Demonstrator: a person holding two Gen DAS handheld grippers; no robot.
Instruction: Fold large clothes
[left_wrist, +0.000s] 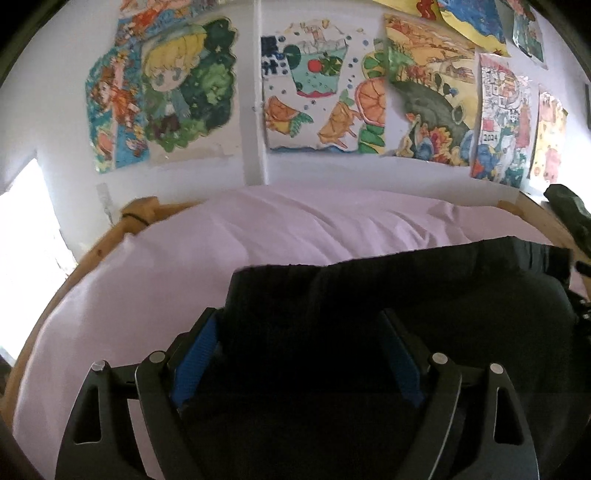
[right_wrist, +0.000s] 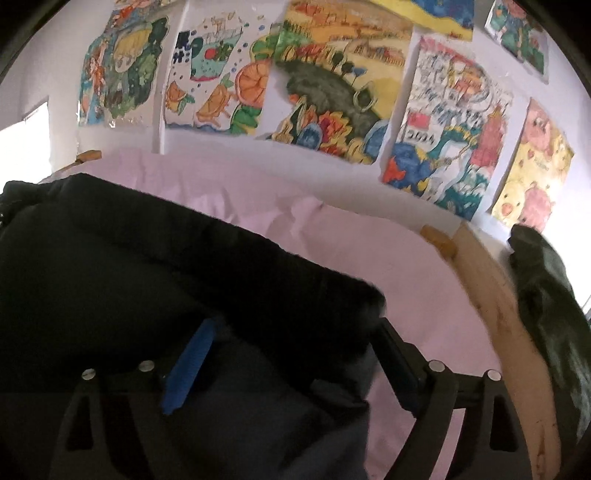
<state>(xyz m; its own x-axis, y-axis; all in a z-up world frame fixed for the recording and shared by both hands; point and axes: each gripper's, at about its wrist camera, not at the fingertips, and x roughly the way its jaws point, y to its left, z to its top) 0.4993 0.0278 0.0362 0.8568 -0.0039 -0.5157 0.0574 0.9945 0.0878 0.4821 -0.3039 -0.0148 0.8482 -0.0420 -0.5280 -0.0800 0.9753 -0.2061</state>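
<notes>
A large black garment (left_wrist: 424, 295) lies on a bed with a pale pink sheet (left_wrist: 166, 266). My left gripper (left_wrist: 299, 328) is open, its blue-padded fingers (left_wrist: 195, 354) standing wide apart over the garment's near left part. In the right wrist view the same garment (right_wrist: 147, 266) fills the left and centre. My right gripper (right_wrist: 295, 332) is open too, its fingers straddling the garment's right edge, one blue pad (right_wrist: 188, 369) showing on the cloth. The cloth lies loose between the jaws of both.
The bed has a wooden frame (right_wrist: 498, 314) with corner posts (left_wrist: 144, 212). A dark green cloth (right_wrist: 546, 295) hangs over the frame at the right. Children's drawings (left_wrist: 325, 92) cover the white wall behind. A bright window (left_wrist: 26, 240) is at the left.
</notes>
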